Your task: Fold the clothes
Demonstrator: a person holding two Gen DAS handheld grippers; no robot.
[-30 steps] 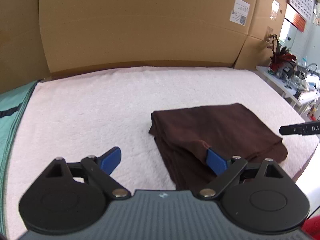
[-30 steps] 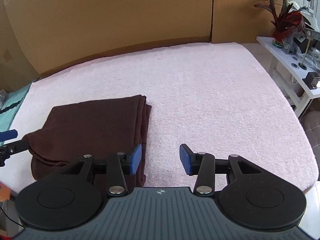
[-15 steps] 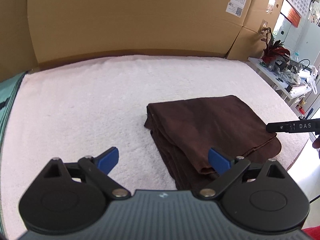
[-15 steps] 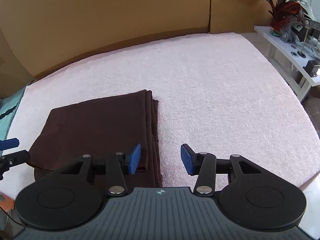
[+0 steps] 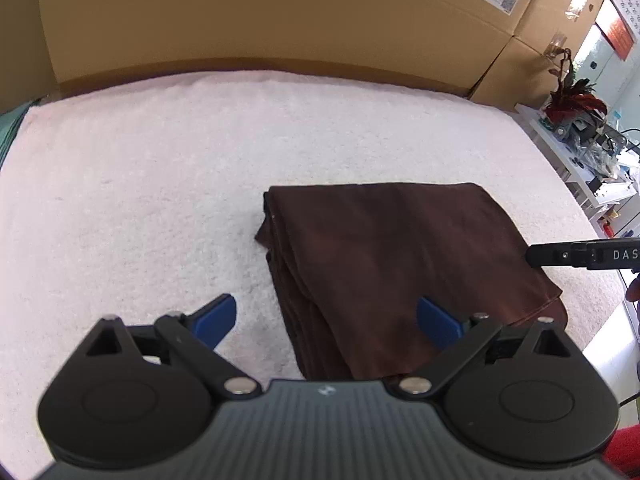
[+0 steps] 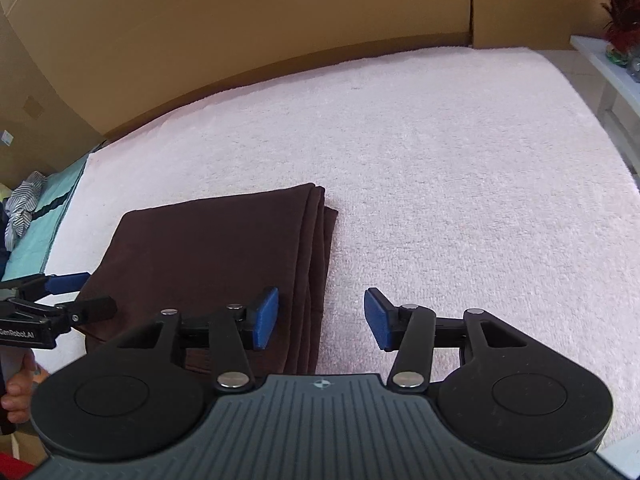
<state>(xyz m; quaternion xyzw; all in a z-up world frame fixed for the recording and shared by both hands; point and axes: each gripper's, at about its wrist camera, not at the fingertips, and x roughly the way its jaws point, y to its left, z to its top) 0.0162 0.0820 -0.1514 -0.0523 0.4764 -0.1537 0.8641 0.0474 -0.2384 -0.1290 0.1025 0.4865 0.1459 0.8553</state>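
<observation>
My left hand-held gripper (image 5: 326, 320) hangs low over the pink towel (image 5: 160, 184) that covers the worktop, its blue pads (image 5: 214, 316) spread wide and holding nothing. The folded brown garment (image 5: 392, 256) lies toward 1 o'clock from it, a flat rectangle with its stacked layers showing along the edge at 11 o'clock; one pad sits above the cloth and the other above bare towel, and I cannot tell whether either touches.

My right hand-held gripper (image 6: 320, 318) is also open and empty, its pads parted less widely. From its camera the garment (image 6: 216, 256) sits at 10 o'clock, with the layered fold edge running down between the pads, nearer the pad on the garment side. My other gripper pokes in at 9 o'clock, its tip over the garment's near corner, with my fingers (image 6: 18, 394) around its handle.

Cardboard boxes (image 5: 260, 16) wall the far side at 12 o'clock. A red-leaved plant (image 5: 572, 96) stands on a white shelf at 2 o'clock.
</observation>
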